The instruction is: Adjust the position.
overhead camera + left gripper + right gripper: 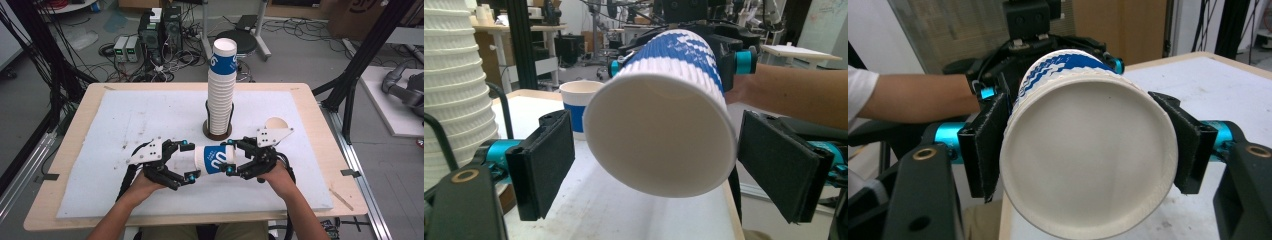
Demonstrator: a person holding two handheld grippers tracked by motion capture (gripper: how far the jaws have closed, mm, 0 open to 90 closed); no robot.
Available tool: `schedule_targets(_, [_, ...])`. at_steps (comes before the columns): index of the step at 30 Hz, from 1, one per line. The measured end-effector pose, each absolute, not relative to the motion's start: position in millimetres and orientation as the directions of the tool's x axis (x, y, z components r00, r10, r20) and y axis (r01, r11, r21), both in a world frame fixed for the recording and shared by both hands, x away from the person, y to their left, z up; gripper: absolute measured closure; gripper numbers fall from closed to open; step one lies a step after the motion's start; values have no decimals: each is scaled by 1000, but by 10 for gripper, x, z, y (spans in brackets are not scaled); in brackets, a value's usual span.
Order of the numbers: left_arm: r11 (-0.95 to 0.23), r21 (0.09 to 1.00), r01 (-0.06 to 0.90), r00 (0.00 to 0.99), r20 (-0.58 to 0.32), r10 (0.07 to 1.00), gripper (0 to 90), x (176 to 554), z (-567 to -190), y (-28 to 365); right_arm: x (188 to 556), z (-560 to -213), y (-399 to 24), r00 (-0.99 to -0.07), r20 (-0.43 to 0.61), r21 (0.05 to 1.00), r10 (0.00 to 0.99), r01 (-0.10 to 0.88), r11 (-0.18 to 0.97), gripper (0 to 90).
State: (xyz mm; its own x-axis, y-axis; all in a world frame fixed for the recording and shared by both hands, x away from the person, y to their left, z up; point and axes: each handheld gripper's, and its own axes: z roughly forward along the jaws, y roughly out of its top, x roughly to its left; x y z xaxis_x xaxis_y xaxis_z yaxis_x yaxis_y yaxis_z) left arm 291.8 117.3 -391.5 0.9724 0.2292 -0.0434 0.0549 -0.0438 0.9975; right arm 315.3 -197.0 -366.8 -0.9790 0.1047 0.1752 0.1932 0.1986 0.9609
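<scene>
The left gripper's [189, 161] fingers [541, 170] stand wide apart, one pad on each side of a blue-and-white paper cup [215, 159] that lies level between the two grippers. In the left gripper view a gap shows between the left pad and the cup's wall, while the right pad sits just beside the wall; whether it touches cannot be told, and the pads do not squeeze the cup. The end of the cup [661, 137] that faces these fingers is a flat white disc.

To the right of them, the right gripper's [231, 157] fingers [983, 145] clamp the cup's other end [1088, 157], both pads pressed against its ribbed wall, so this gripper carries the cup above the white mat [125, 120].

Beyond the fingers, further up the mat, a tall stack of paper cups [221, 90] stands upright in a dark round holder [217, 132]. Past the right fingers, near the table's [75, 135] far right edge, a single cup [276, 123] stands open side up; the left gripper view shows it [576, 107] behind its own left pad.
</scene>
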Motion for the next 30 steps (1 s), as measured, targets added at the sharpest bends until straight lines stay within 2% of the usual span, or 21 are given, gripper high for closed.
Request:
schedule_targets(12, [-45,997,64,977,-54,207,156,2924,-3904,1097,3155,-3673,-1913,-978,197,959,73,208,191,292])
schedule_targets(19, [-76,996,50,980,-34,196,232,2922,-3892,1127,3150,-3674,-1915,-979,191,954,74,203,219,302])
schedule_targets(30, [-101,994,49,977,-27,210,261,2907,-3831,1140,3145,-3649,-1891,-977,192,949,89,208,236,283])
